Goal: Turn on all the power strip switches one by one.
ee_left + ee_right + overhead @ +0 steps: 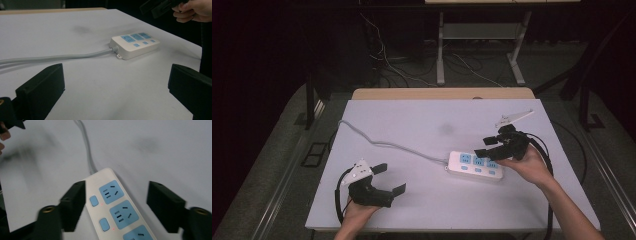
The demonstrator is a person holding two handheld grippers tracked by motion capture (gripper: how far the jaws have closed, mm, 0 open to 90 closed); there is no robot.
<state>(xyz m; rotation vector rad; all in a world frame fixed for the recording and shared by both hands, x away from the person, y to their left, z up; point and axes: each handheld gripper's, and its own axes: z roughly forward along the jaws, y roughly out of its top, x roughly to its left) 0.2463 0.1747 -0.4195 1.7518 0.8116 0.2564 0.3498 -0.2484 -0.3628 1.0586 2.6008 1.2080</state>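
Note:
A white power strip (475, 165) with blue sockets and blue switches lies flat on the white table (412, 125), right of the middle. Its grey cable (382, 144) runs off to the table's left edge. My right gripper (490, 145) hovers just above the strip's right half, jaws apart and empty. In the right gripper view the power strip (112, 205) sits below and between the two black fingers (73, 205), untouched. My left gripper (391, 179) rests low at the front left, open and empty, facing the power strip (135, 43).
A grey smudge (445, 129) marks the table behind the strip. Beyond the table's far edge stand a metal frame (477, 45) and loose cables on a dark floor. The table drops off close to the right of the strip.

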